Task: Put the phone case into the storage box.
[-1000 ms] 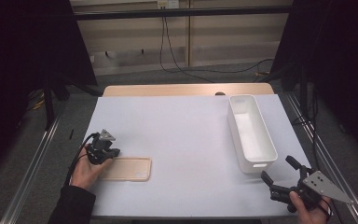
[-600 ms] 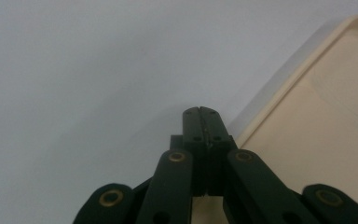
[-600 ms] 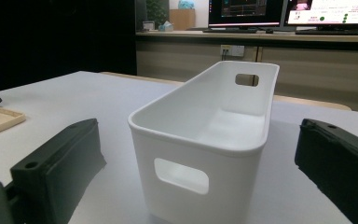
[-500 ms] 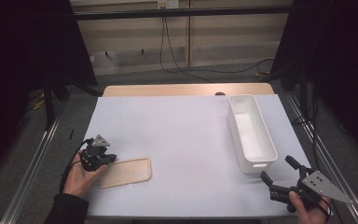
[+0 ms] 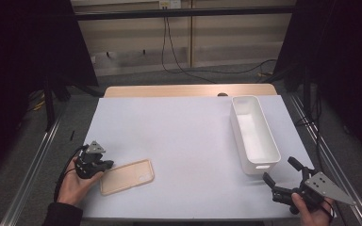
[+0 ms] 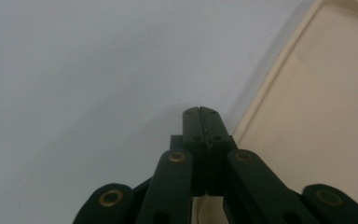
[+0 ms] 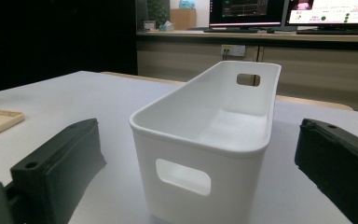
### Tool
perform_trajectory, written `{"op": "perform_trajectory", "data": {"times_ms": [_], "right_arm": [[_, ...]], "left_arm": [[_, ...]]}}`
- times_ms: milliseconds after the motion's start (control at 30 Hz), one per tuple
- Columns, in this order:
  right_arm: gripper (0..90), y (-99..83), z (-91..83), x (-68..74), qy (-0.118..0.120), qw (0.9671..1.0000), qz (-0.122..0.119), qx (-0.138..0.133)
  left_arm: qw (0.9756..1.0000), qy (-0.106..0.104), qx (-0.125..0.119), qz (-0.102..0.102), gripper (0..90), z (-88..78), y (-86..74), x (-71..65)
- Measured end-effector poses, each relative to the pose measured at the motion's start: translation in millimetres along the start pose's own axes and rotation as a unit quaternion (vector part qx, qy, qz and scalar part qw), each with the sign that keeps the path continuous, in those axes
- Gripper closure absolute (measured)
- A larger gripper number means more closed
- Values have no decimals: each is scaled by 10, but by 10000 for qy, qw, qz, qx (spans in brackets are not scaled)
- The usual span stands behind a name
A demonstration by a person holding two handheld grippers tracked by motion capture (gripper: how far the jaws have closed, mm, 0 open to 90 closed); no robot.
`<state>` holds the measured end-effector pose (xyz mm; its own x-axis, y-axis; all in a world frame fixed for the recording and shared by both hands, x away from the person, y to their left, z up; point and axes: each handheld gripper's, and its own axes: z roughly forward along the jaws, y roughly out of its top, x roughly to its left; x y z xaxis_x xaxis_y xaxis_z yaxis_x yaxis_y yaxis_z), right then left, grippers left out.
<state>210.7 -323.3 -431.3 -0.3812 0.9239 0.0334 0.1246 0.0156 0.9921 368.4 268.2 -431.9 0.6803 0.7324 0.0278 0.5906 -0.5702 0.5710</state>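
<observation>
The beige phone case (image 5: 127,176) lies flat, hollow side up, near the desk's (image 5: 179,136) front left edge. Your left tongs (image 5: 104,165) rest with jaws pressed together at the case's left end. Well apart, at front right, your right tongs (image 5: 281,172) stand wide apart, facing the empty white bin (image 5: 254,134), which has handle slots at both ends.

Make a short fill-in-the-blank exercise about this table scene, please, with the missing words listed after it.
1. The left claw has its jaws ____.
2. The right claw has its jaws ____.
3. The white bin has nothing inside, so it is ____.
4. The beige phone case lies flat beside the ____ claw.

Missing words: shut; open; empty; left
</observation>
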Motion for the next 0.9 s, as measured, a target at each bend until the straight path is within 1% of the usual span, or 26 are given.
{"op": "perform_trajectory", "data": {"times_ms": [67, 233, 267, 300, 367, 467, 567, 600, 667, 733, 767, 900], "right_arm": [[0, 2, 5, 2, 7, 10000, -1, -9], [0, 2, 8, 0, 18, 10000, 4, -6], [0, 2, 7, 1, 17, 10000, 12, -2], [0, 2, 8, 0, 22, 10000, 6, -8], [0, 4, 6, 2, 22, 10000, -2, -13], [0, 4, 7, 3, 20, 10000, 0, -10], [0, 4, 8, 5, 20, 10000, -4, -10], [0, 4, 8, 5, 26, 10000, -5, -12], [0, 4, 6, 5, 19, 10000, 0, -13], [0, 4, 6, 4, 21, 10000, 3, -14], [0, 4, 6, 4, 21, 10000, 3, -14], [0, 4, 8, 7, 23, 10000, -4, -13]], "left_arm": [[10000, 93, -17, 5, 900, -4, -8, -32], [10000, 35, -19, -9, 900, -24, -32, -51], [10000, 46, -11, 29, 900, -28, -33, -56], [10000, 75, -10, 23, 900, -29, -35, -69], [10000, 60, -12, 5, 900, -33, -38, -86], [10000, 81, -1, 54, 900, -39, -43, -120], [10000, 47, -7, 77, 900, -45, -50, -149], [10000, 38, -23, 40, 900, -45, -55, -159], [10000, 18, -30, 87, 900, -55, -66, -177], [10000, -4, -29, 82, 900, -59, -70, -183], [10000, -1, -46, 44, 900, -60, -78, -190], [10000, 27, -64, 44, 900, -61, -84, -200]]}}
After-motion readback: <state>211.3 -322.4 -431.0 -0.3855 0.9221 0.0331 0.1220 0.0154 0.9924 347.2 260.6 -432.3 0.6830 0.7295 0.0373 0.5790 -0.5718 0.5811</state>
